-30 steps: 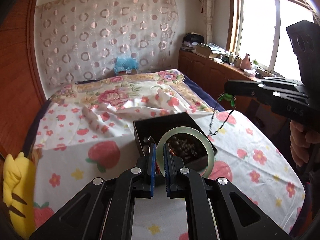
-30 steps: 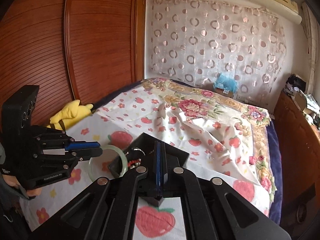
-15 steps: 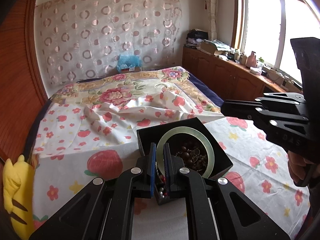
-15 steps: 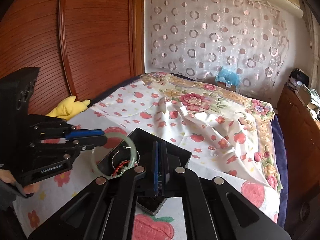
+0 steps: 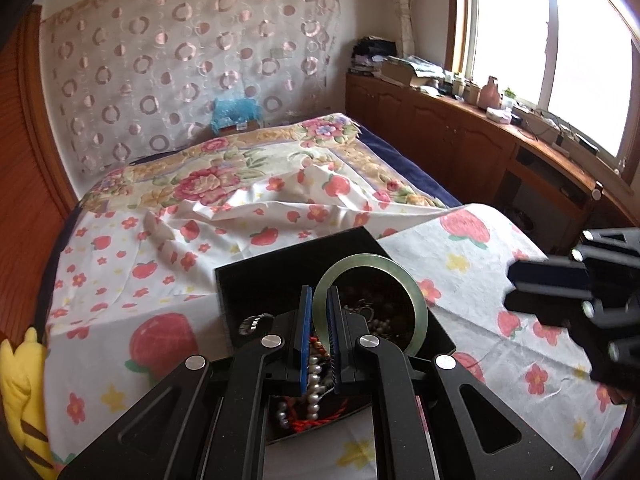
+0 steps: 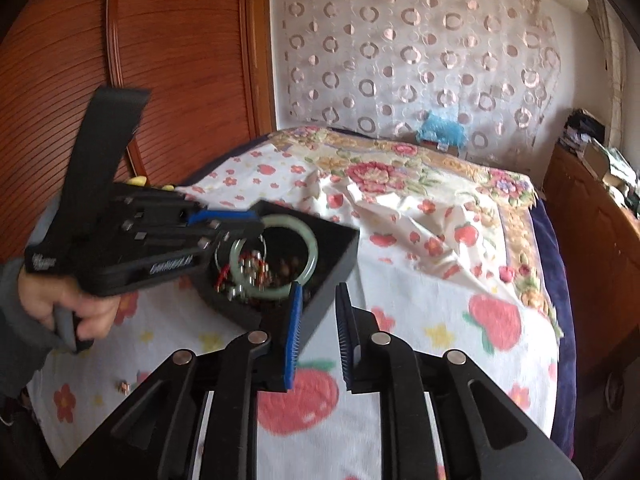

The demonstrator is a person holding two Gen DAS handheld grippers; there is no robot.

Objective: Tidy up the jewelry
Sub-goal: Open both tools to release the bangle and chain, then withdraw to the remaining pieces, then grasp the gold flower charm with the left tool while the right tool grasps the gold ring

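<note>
Bed point(image 5: 460, 276): lying under a white sheet printed with strawberries and small flowers.
Floral quilt point(image 5: 248, 164): spreading over the far end of the bed, rumpling where it meets the sheet.
Curtain point(image 6: 420, 48): hanging behind the bed, showing pink rings and dots.
Blue bag point(image 5: 236, 110): sitting at the head of the bed against the curtain.
Yellow plush toy point(image 5: 20, 392): leaning at the bed's edge beside the wooden wardrobe point(image 6: 160, 60).
Window point(image 5: 560, 40): glowing brightly above a cluttered wooden cabinet point(image 5: 460, 136).

Bed point(image 5: 120, 292) under strawberry-print sheet, black jewelry box point(image 5: 280, 264) on it, yellow plush point(image 5: 20, 396) at edge
</note>
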